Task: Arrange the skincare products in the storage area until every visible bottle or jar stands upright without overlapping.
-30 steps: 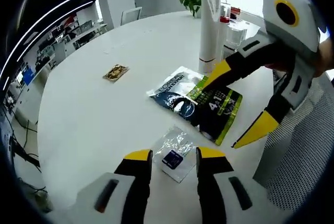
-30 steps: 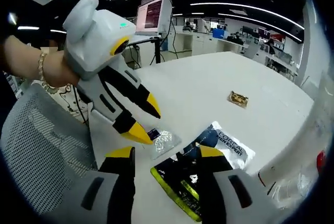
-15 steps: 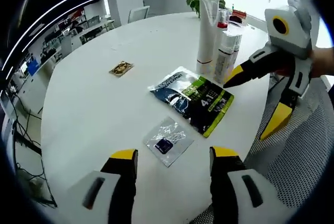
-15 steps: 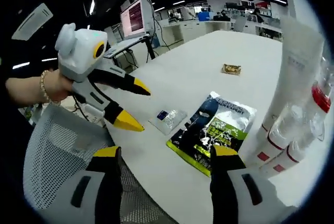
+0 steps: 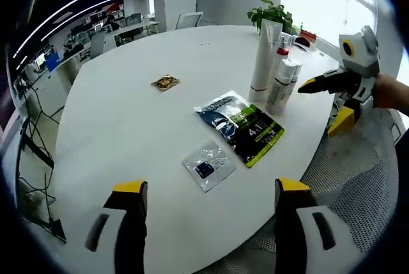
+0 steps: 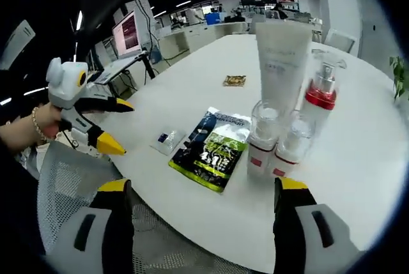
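Note:
A tall white tube (image 5: 264, 57) (image 6: 280, 62) stands upright near the table's edge. Against it stand a red-capped pump bottle (image 6: 319, 103) and two small clear-capped bottles (image 6: 262, 137) (image 5: 281, 86). A dark and green sachet pack (image 5: 241, 126) (image 6: 209, 148) lies flat beside them, with a small clear sachet (image 5: 207, 166) (image 6: 167, 140) close by. My left gripper (image 5: 211, 188) (image 6: 118, 126) is open and held off the table edge, holding nothing. My right gripper (image 6: 203, 186) (image 5: 323, 106) is also open and empty, back from the bottles.
A small gold packet (image 5: 166, 82) (image 6: 234, 80) lies farther in on the round white table (image 5: 121, 133). A potted plant (image 5: 271, 13) stands behind the tube. A grey mesh chair (image 5: 358, 178) (image 6: 57, 204) sits at the table edge below both grippers.
Both grippers have drawn back from the sachets and off the table edge, with their jaws spread wider. The products on the table have not moved.

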Demonstrator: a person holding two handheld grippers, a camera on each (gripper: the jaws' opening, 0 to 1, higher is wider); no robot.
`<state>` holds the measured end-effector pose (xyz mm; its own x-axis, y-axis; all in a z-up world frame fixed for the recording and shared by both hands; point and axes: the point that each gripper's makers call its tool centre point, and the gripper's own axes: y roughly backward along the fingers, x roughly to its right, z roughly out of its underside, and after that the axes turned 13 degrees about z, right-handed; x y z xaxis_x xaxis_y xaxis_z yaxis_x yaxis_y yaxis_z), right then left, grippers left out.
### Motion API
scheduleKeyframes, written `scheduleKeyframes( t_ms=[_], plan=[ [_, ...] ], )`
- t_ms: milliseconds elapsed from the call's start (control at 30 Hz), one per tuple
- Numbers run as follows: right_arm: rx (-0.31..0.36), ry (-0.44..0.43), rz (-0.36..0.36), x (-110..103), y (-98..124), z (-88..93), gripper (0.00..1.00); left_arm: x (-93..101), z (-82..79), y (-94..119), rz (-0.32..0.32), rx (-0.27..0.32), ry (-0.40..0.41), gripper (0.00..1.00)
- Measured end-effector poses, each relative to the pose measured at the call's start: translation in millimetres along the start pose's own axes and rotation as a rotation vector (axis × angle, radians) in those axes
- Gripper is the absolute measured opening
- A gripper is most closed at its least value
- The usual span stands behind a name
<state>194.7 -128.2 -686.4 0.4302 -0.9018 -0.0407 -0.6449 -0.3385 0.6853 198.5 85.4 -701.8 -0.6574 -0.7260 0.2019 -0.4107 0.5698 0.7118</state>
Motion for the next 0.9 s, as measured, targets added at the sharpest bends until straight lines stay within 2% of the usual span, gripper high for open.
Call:
scheduleKeyframes(
  t_ms=[133, 233, 267, 333, 533, 900],
  plan=[
    [0.026, -0.036, 0.053, 24.4, 11.5, 0.1, 0.97, 1.3, 1.9, 6.4, -0.003, 0.004, 0.019, 0.84],
    [0.038, -0.068, 0.082, 39.3, 14.1, 2.1, 1.0, -4.9, 4.2, 9.9, -0.042, 0.006, 0.04, 0.95],
    [0.06, -0.067, 0.092, 40.7, 16.8, -1.1, 1.0, -5.1, 4.9, 10.7, -0.046, 0.003, 0.035, 0.97],
    [0.074, -0.075, 0.099, 47.6, 21.9, -0.8, 1.0, -4.9, 5.7, 12.4, -0.05, 0.001, 0.04, 0.97],
    [0.108, -0.07, 0.118, 53.5, 26.4, 0.0, 1.0, -5.3, 5.3, 13.7, -0.055, 0.007, 0.045, 0.98],
    [0.105, -0.09, 0.112, 54.1, 20.4, 3.9, 1.0, -4.6, -1.5, 14.0, -0.06, 0.012, 0.039, 0.98]
  ],
)
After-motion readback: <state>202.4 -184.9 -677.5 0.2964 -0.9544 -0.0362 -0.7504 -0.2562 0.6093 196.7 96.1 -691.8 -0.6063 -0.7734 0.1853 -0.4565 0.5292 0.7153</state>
